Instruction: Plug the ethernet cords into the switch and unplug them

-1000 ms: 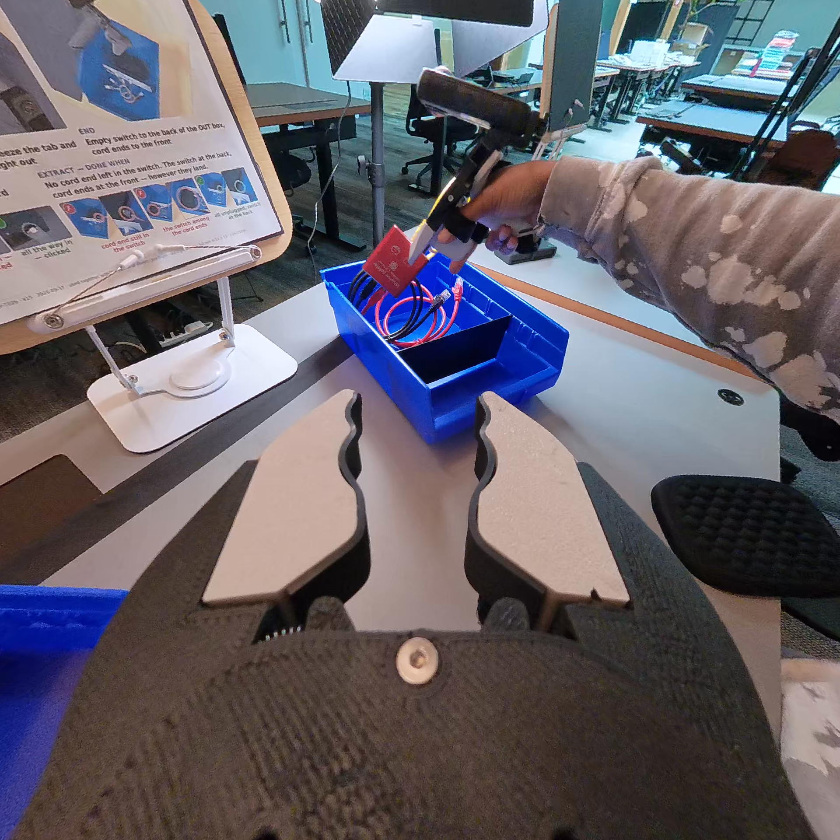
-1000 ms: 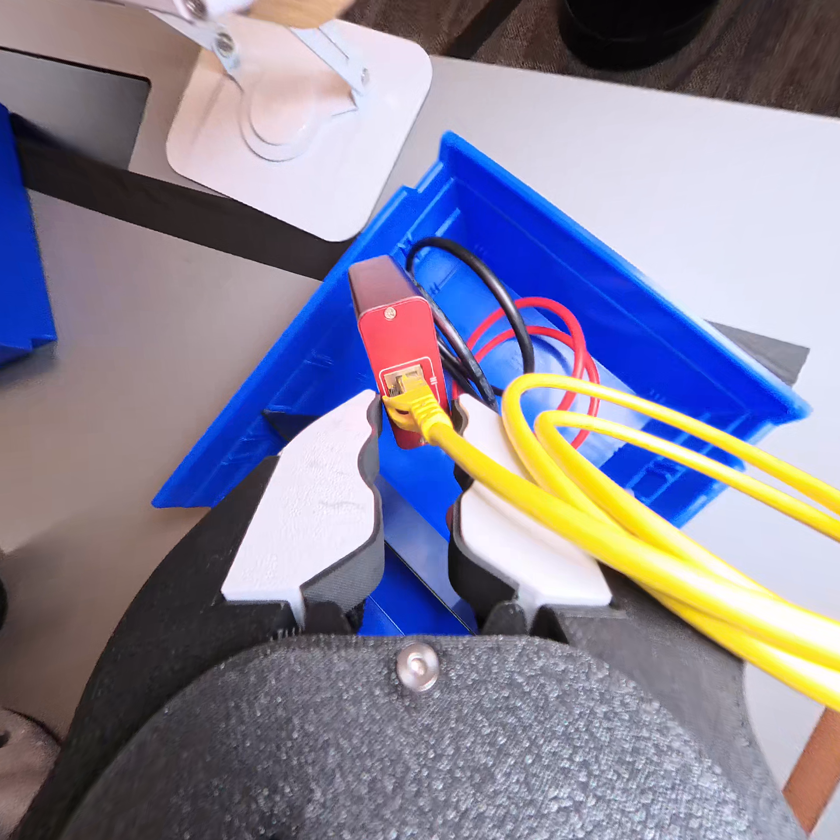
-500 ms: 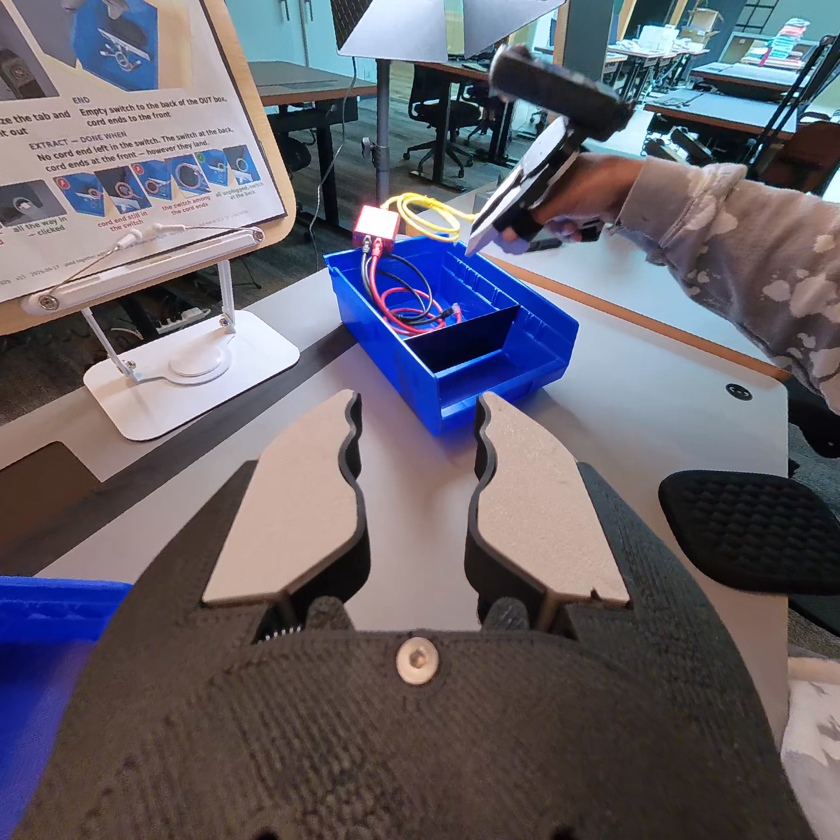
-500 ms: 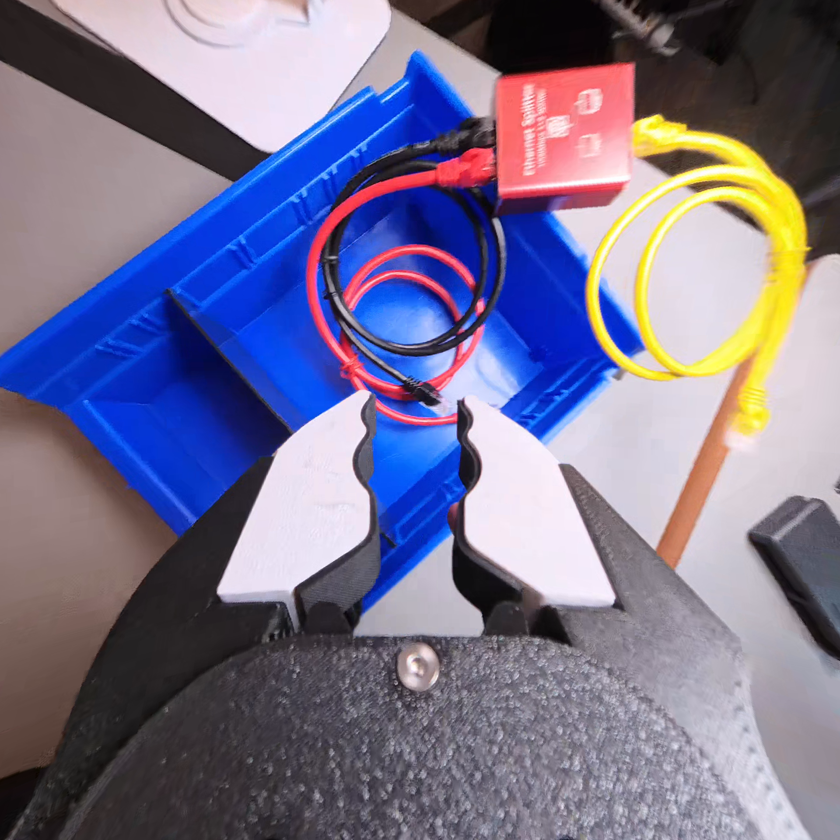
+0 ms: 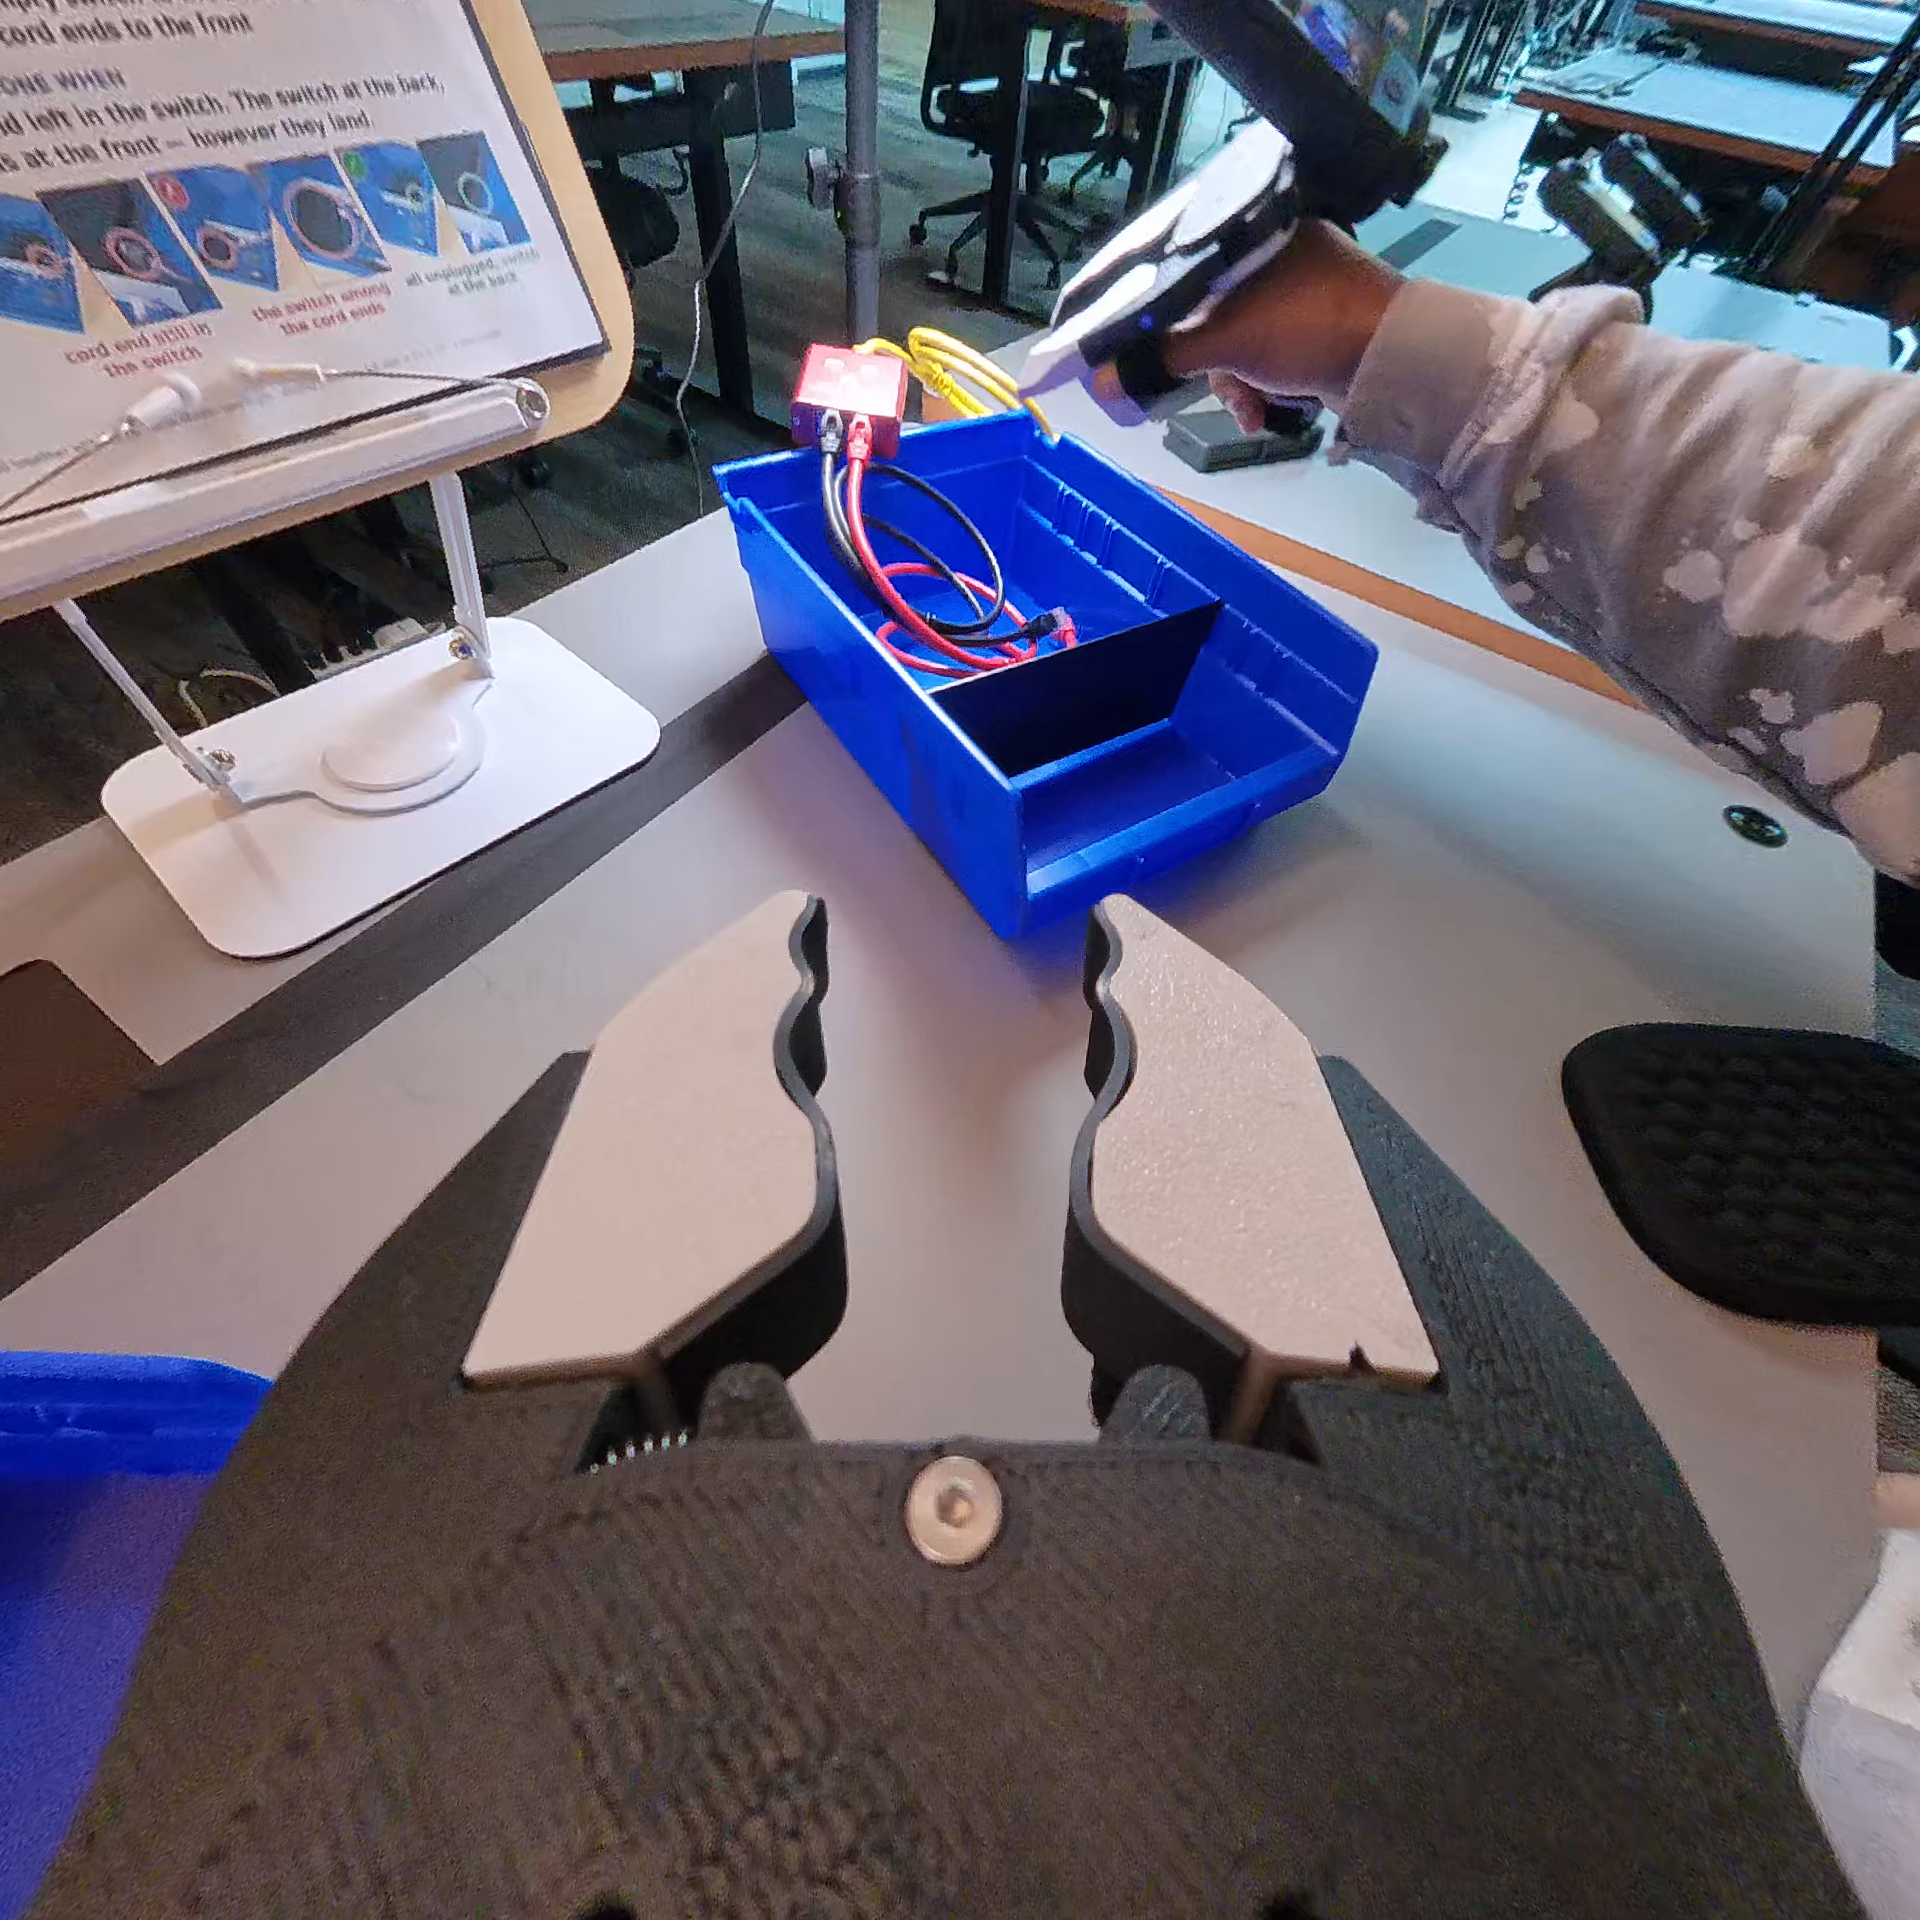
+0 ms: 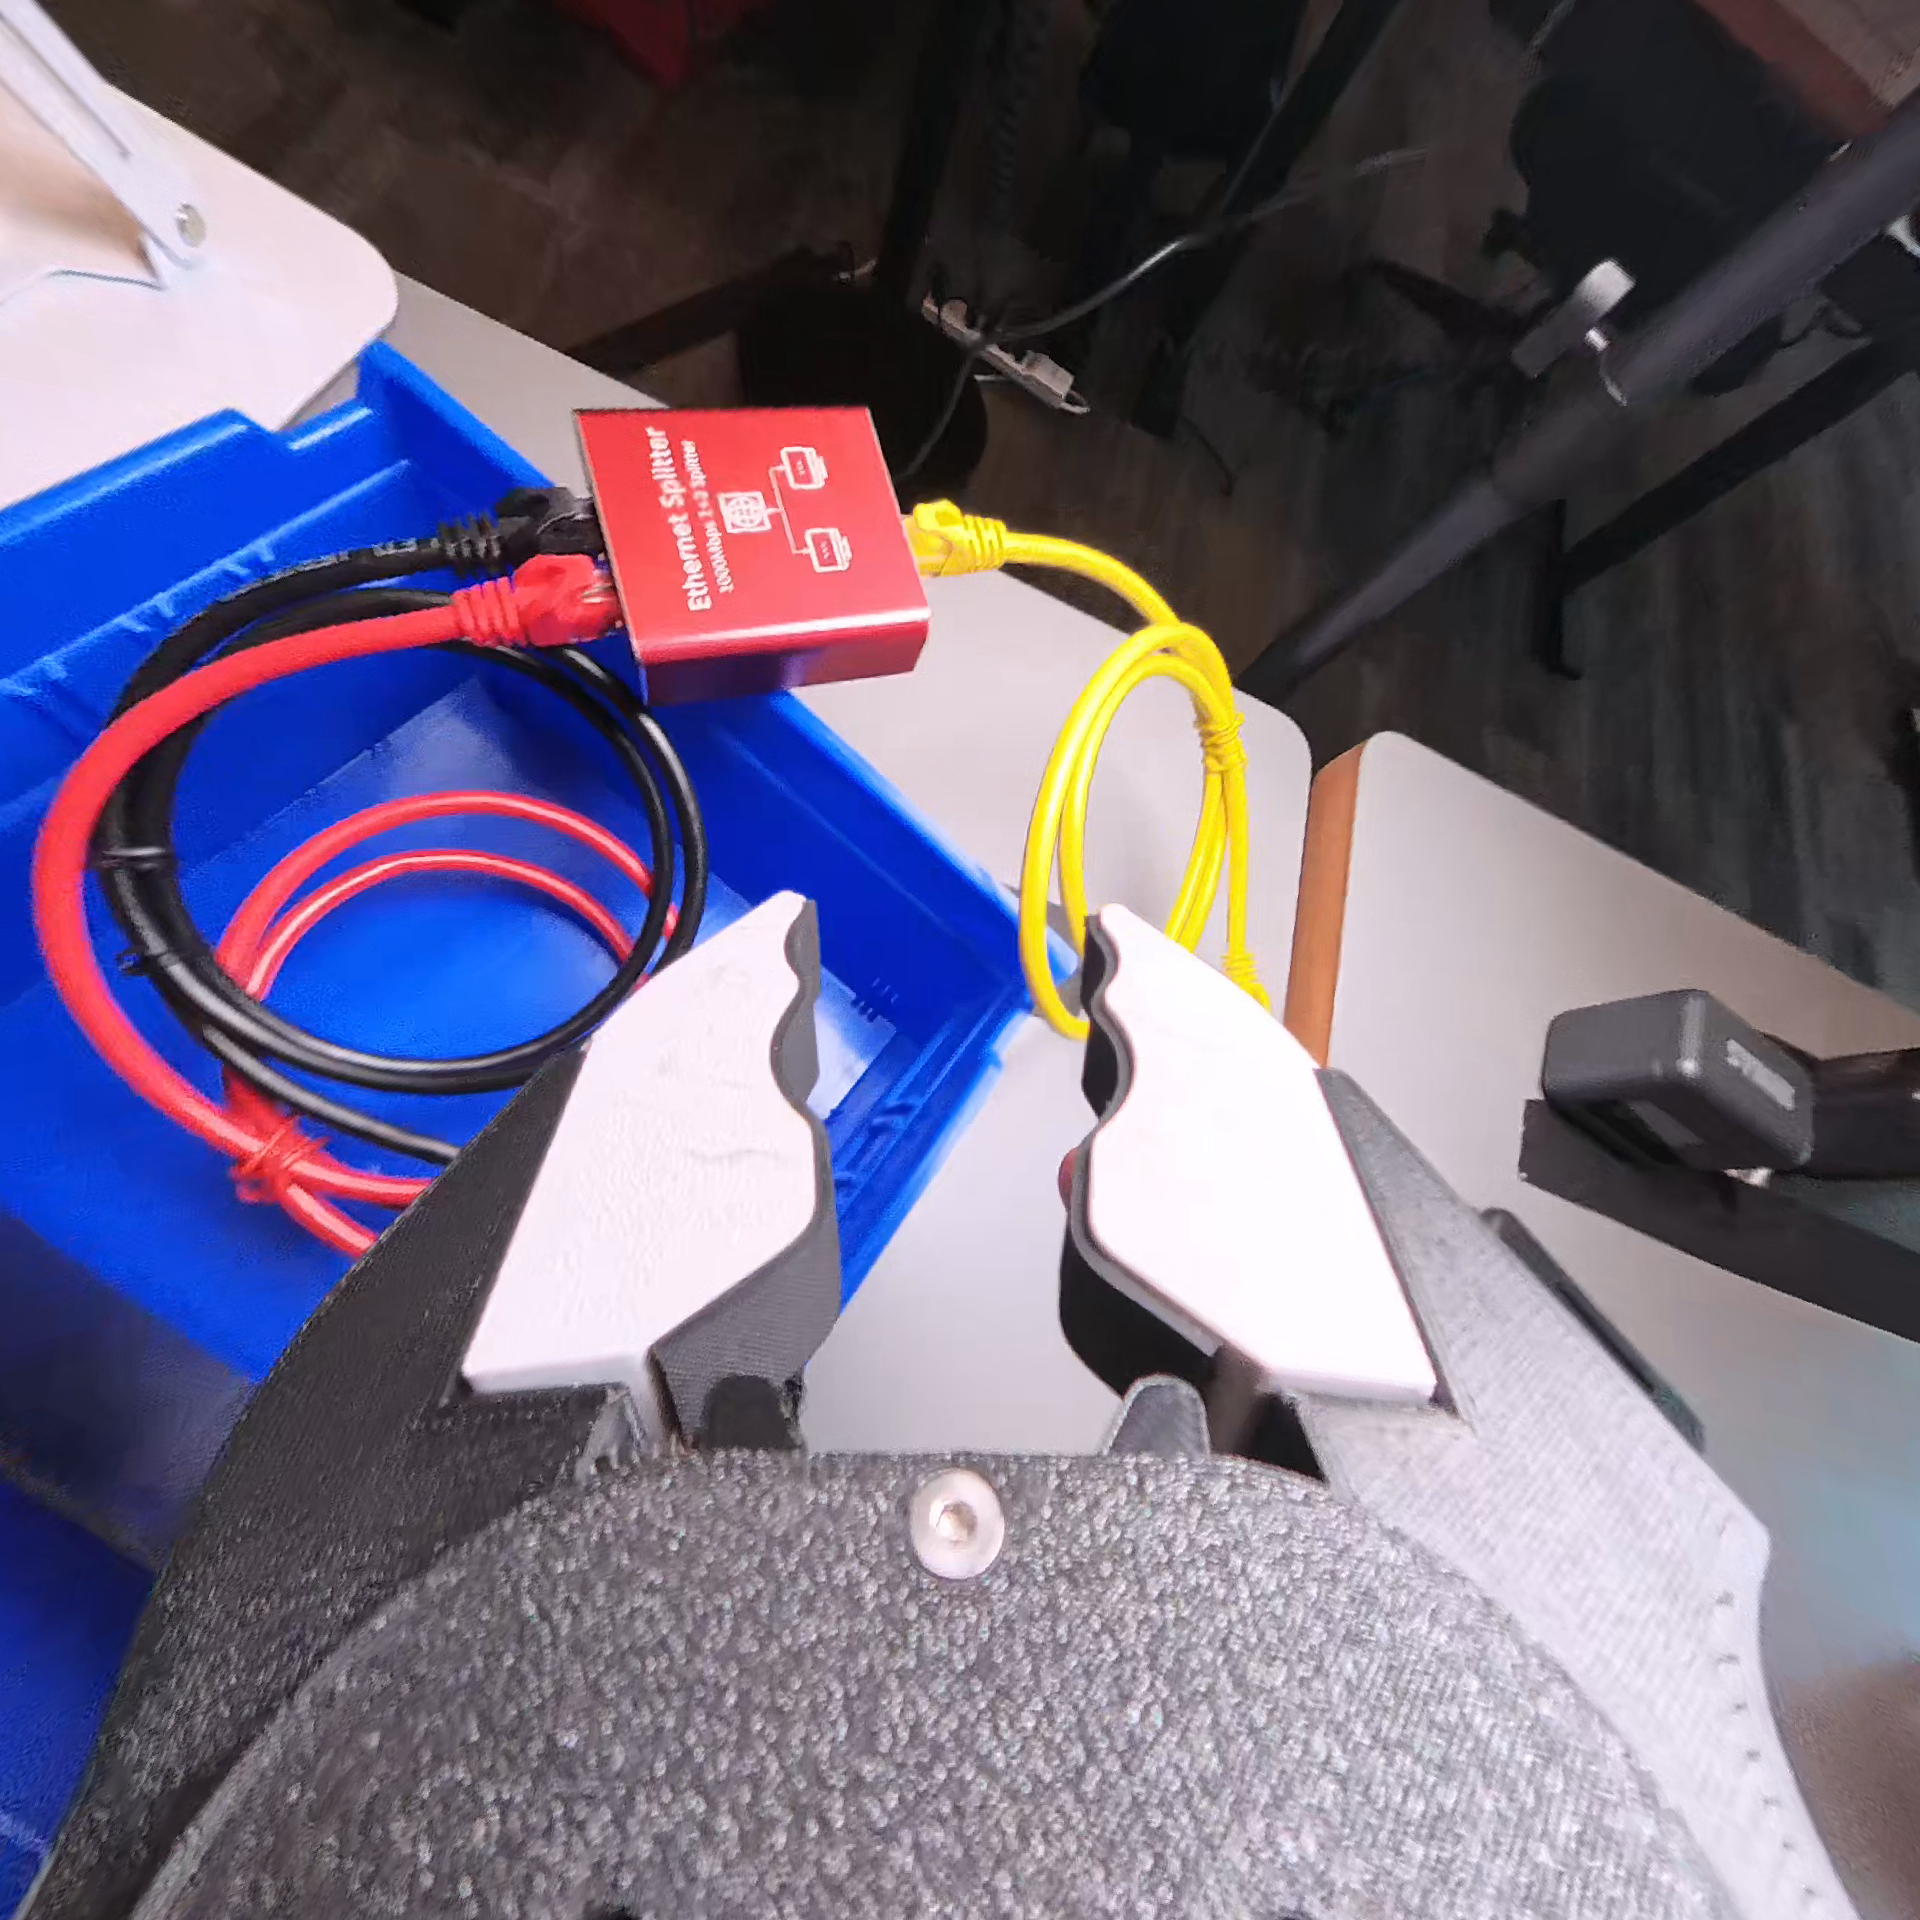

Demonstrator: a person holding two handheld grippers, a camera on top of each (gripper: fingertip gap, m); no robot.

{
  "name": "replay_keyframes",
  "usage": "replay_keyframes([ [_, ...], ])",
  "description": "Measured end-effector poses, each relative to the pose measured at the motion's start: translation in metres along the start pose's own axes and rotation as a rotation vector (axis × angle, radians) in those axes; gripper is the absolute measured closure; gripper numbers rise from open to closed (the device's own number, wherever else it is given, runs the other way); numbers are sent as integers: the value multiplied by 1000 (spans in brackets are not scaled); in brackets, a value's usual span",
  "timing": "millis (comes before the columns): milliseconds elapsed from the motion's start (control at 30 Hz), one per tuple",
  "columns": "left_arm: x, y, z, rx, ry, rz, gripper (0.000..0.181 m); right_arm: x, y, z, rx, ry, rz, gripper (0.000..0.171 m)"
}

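On the far rim of a blue bin (image 6: 914, 862), at its back corner, rests a small red switch (image 6: 753, 545), partly overhanging the grey surface (image 5: 1455, 935). A black cord (image 6: 436, 1049) and a red cord (image 6: 73, 810) are plugged side by side into the face of the switch that looks into the bin, and both coil down into the bin's rear compartment, behind a dark divider (image 5: 1081, 691). A yellow cord (image 6: 1122, 748) is plugged into the opposite face and loops outside the bin, over the surface near its far edge. The right claw (image 6: 948, 940) hovers above the bin's far wall, its fingers spread with nothing between them; the yellow loop runs just behind its right fingertip. The left claw (image 5: 954, 925) hangs over the surface near its front edge, well apart from the bin, likewise spread and empty. A white stand (image 5: 384, 769) carrying an instruction board sits toward the surface's left edge.
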State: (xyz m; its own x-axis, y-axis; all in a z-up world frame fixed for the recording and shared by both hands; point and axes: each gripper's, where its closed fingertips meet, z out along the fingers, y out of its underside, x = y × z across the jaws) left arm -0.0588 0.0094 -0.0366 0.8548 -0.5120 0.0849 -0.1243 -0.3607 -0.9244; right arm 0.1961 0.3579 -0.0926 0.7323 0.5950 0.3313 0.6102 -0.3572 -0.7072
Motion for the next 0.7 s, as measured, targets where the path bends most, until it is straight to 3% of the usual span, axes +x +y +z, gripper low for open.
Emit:
replay_keyframes([
  [100,-5,6,4,-15,-2,-4,134,-10,-17,15,17,13,-36,123],
  [233,-12,11,8,-26,3,-23,134,-56,-40,26,20,-156,132,115],
  [500,-16,14,8,-33,9,-29,135,-100,-33,42,-59,-235,378,108],
  [633,-14,9,7,-16,21,-35,135,-133,-35,43,-54,-343,421,113],
  [700,-9,9,7,-20,31,-24,135,-142,-37,49,-46,-373,459,127],
])
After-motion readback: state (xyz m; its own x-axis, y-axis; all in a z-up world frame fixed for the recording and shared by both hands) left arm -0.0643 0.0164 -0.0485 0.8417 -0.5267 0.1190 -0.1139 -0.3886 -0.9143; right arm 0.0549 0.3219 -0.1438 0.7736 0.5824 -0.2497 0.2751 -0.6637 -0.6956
